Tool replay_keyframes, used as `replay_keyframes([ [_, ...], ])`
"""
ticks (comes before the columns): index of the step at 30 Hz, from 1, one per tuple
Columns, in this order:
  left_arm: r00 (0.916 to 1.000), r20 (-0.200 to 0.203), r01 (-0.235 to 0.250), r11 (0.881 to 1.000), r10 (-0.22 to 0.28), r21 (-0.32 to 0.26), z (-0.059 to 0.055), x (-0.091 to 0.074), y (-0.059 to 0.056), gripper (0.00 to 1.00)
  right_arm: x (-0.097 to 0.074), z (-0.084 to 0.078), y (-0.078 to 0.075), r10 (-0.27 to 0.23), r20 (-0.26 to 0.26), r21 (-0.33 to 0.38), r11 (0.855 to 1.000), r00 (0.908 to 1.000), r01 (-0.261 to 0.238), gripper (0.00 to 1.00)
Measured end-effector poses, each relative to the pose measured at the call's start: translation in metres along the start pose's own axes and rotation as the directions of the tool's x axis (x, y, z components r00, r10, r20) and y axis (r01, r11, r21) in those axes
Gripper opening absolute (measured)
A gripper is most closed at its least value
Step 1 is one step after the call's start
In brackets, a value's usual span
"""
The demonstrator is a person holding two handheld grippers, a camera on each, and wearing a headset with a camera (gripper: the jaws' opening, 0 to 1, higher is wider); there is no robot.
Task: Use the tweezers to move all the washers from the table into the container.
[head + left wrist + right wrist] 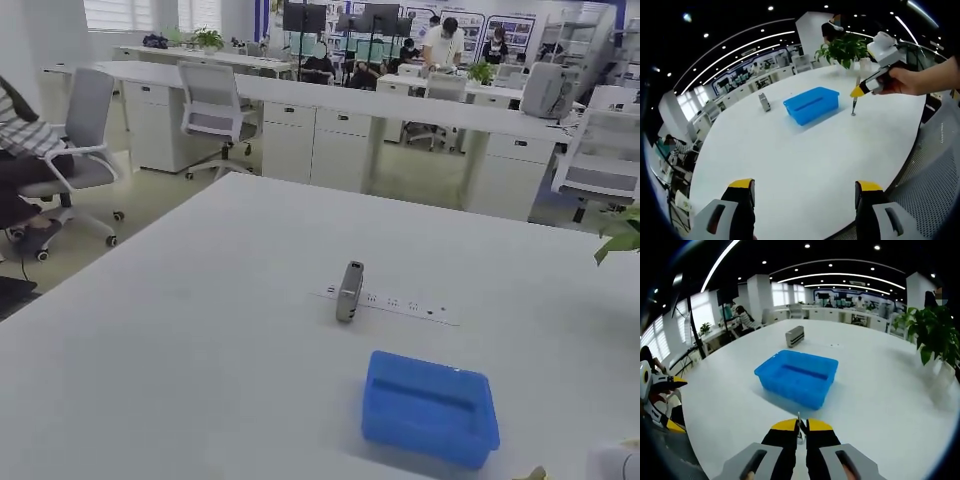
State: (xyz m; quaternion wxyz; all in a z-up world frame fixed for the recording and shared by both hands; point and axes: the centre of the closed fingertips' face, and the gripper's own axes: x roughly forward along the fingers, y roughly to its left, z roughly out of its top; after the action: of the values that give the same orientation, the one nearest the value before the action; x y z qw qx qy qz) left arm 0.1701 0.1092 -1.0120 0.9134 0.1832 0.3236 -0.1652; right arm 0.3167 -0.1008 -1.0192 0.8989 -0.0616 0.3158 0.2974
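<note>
Firmly pressed together, the jaws of our right gripper (800, 426) pinch the tweezers (854, 105), which point down at the white tabletop (880, 390) just short of the blue container (796, 376). In our left gripper view the tip meets the tabletop beside the container, which sits near the front edge. Any washer there is too small for us to make out. Our left gripper (805, 195) hangs by the tabletop's edge, jaws spread wide. Beyond the container, a grey block (349, 291) stands on a power strip (400, 304). A potted plant (932, 332) stands at the right edge.
</note>
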Motion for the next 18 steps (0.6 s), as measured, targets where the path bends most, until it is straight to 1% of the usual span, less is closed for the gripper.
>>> replay_keyframes([
  [6,1.0000,0.004,-0.008,1.000,0.008,-0.007,0.0002,-0.0007,0.0021,0.83,-0.0003,-0.0015,0.0004,-0.002,-0.026,-0.027,1.000,0.9997,0.001,0.00],
  [11,0.9998,0.016,-0.010,1.000,0.010,-0.016,0.0020,-0.0014,0.0028,0.84,-0.0019,-0.0024,0.0020,-0.002,-0.037,-0.048,0.999,0.9993,0.000,0.00],
  [14,0.9998,0.017,-0.011,1.000,0.011,-0.014,0.0022,-0.0017,0.0028,0.84,-0.0039,0.0000,0.0023,-0.005,-0.033,-0.052,0.999,0.9994,0.004,0.00],
  [18,0.9997,0.022,-0.012,1.000,0.012,-0.015,0.0030,-0.0021,0.0030,0.84,-0.0068,0.0068,0.0012,-0.008,-0.016,-0.051,0.999,0.9998,0.007,0.00],
])
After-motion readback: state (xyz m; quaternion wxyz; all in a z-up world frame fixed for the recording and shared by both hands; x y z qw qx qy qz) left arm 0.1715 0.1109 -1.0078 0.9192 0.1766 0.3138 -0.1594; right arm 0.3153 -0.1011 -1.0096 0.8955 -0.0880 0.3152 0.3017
